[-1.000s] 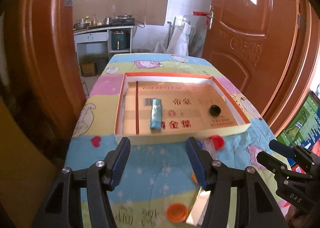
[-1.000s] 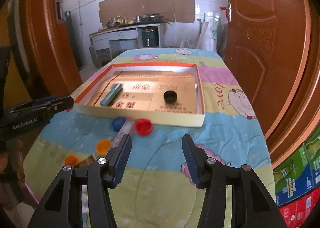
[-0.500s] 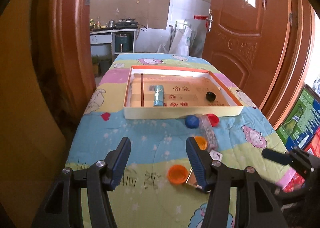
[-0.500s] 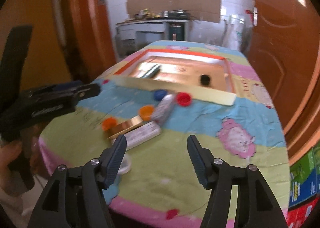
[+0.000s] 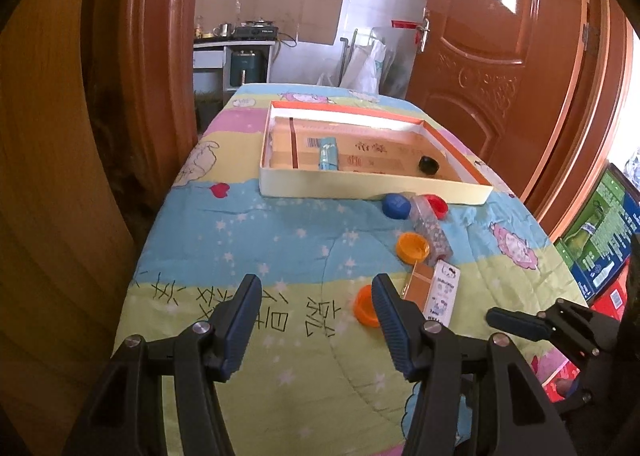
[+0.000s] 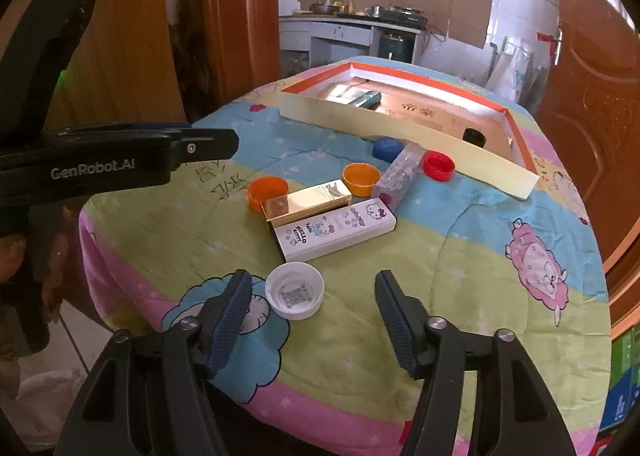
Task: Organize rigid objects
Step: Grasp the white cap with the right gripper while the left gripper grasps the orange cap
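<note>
- Both grippers had drawn back from the tray (image 5: 372, 185) since the earlier frames, so more of the quilted table (image 5: 248, 240) showed in each view.
- Left gripper (image 5: 316, 320) hung over bare quilt, its fingers wide with nothing between them.
- Right gripper (image 6: 314, 316) had just been closing its jaws; the fingers stood apart, empty, with a white cap (image 6: 295, 290) on the quilt just ahead, near the left finger and untouched.
- In the right view, a white box (image 6: 336, 230) lay at 12 o'clock from that gripper, touching a gold box (image 6: 306, 201) behind it.
- Two orange caps (image 6: 267, 191) (image 6: 361, 177), a clear tube (image 6: 400, 175), a blue cap (image 6: 386, 147) and a red cap (image 6: 439, 165) sat between the boxes and the tray.
- Inside the tray lay a teal tube (image 5: 327, 151) at its left and a black cap (image 5: 429, 164) at its right.
</note>
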`<state>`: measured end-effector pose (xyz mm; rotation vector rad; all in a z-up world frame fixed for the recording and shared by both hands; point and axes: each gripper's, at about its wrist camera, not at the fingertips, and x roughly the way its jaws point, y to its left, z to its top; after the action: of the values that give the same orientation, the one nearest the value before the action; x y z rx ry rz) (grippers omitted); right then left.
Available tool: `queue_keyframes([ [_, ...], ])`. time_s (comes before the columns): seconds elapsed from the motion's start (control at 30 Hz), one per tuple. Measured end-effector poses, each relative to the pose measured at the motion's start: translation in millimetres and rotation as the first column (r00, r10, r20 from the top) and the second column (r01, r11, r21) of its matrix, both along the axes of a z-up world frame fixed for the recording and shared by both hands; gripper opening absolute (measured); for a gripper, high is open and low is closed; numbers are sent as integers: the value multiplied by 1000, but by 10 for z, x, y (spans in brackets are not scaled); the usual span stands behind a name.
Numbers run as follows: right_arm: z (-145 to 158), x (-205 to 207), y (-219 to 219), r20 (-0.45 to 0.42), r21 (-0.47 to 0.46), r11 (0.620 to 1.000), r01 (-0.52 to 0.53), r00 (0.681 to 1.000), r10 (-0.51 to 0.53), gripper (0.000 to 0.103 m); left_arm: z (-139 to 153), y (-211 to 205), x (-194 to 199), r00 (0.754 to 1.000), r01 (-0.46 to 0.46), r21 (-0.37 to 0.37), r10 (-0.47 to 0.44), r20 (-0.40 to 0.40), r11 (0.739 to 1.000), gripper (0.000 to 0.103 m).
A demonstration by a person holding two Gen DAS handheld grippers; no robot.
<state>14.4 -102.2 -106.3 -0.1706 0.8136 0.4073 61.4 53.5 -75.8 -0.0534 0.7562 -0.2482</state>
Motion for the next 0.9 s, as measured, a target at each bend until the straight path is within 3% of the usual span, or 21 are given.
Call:
queue_keyframes([
  [0.07,-34,20,18,-13,-5,1000,-4,1000,4,30,-21,-12,-3,1000,10,5,-10,-2,1000,58],
  [0.53,-58,26,-40,-38,33,999,6,999,-5,30,-269,-223,-43,990,125,86,-119,-70,988,52],
  [0.9,-53,33,-87,-47,58,998,14,999,-11,30,-328,-428,176,981,180,112,-171,-93,977,52],
])
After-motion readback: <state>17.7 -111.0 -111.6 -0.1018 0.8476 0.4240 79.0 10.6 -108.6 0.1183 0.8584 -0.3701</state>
